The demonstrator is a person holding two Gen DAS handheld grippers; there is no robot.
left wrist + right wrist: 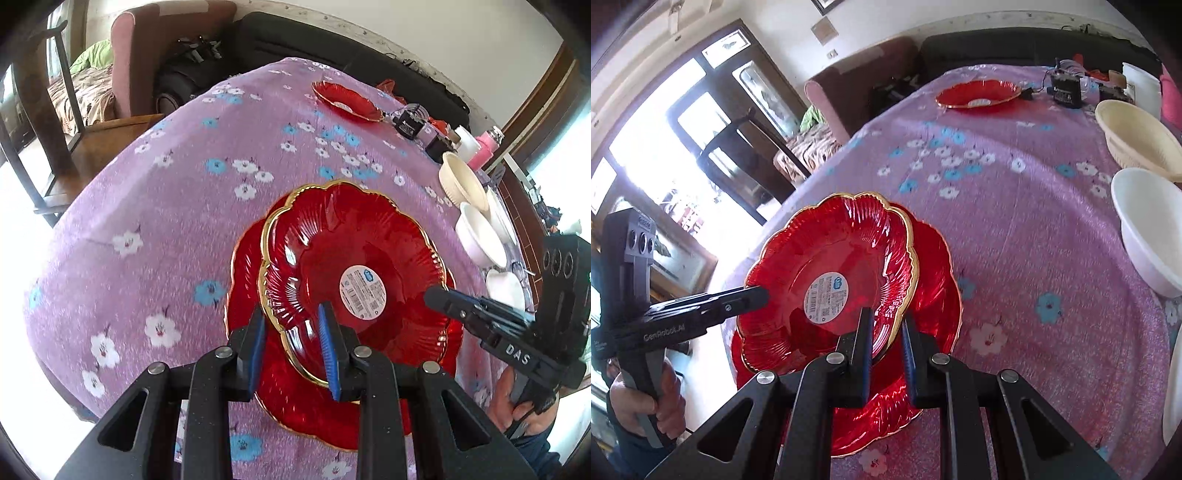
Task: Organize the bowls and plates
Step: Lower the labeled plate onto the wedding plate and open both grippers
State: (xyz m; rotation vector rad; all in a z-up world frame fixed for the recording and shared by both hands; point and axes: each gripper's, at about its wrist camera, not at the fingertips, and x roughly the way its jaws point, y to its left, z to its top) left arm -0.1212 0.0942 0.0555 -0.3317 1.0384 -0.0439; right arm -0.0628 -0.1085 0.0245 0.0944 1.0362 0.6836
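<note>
- The table, under a purple floral tablecloth [155, 206], spreads out beneath and beyond both tongs, the work surface for the sorting.
- A lower red plate [295, 398] lies flat on the cloth directly under both tips; judging by its position, it is the base of a stack.
- The upper red plate [354, 258], gold-rimmed with a white barcode sticker [362, 290] at its centre, sits tilted over the lower one, held from two opposite edges so it can settle evenly.
- The left gripper [291, 347] has its blue pads narrowed onto the near rim of the upper plate, one pad inside, one outside.
- The right gripper [884, 339] is likewise nearly closed, pinching the opposite rim.
- A cream bowl [1137, 136] and a white bowl [1152, 229] sit well off to the right gripper's right, not yet gathered.
- A third red plate [979, 94] waits far ahead of both tips, near the table's far end.
</note>
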